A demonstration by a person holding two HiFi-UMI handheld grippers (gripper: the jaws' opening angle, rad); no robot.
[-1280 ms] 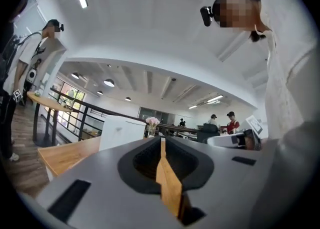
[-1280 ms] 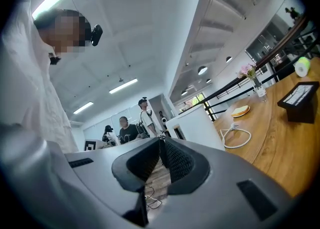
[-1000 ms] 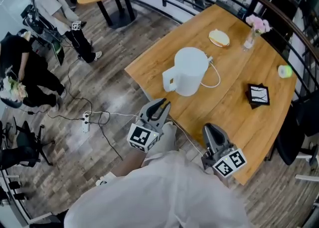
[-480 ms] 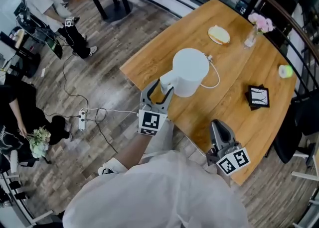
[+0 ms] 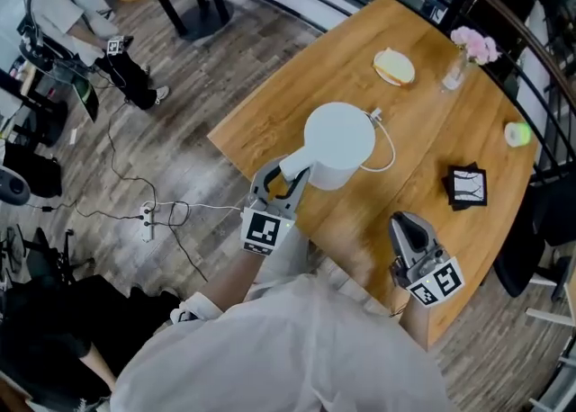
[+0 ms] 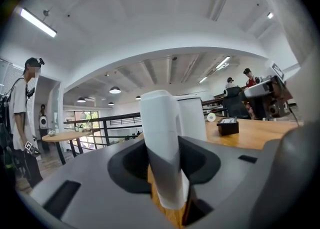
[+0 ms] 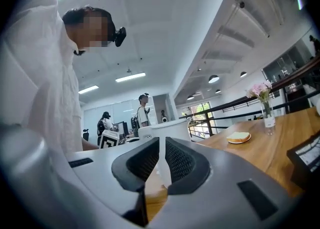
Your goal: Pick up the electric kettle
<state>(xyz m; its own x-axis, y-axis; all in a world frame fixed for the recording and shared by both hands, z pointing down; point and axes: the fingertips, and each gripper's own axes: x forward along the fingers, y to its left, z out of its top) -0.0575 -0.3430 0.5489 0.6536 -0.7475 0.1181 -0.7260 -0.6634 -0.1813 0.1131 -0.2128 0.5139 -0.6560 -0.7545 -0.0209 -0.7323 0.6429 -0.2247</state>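
My left gripper (image 5: 286,178) is at the near-left corner of the table (image 5: 270,104), and its jaws are closed in around the handle (image 6: 161,138) of the electric kettle (image 5: 340,142). In the left gripper view the white handle stands upright and fills the gap, with a dark pad pressed to each side, so I judge the grasp to be made and the lift not yet begun. The kettle's base looks flat on the wood. Next I need a firm squeeze and a straight pull upward, keeping the body level, because all its weight hangs to one side of the handle and will want to swing. The kettle is a plain, matt white jug with a round lid and a squarish handle that faces me. It looks smooth and possibly slippery under the pads. A white cord (image 5: 389,145) loops from its far side across the table, and I expect it to drag if I lift high. Further right, my right gripper (image 5: 409,228) hovers over the near edge, well apart from the kettle. Its jaws are almost together with only a thin slit between them, and they hold nothing.
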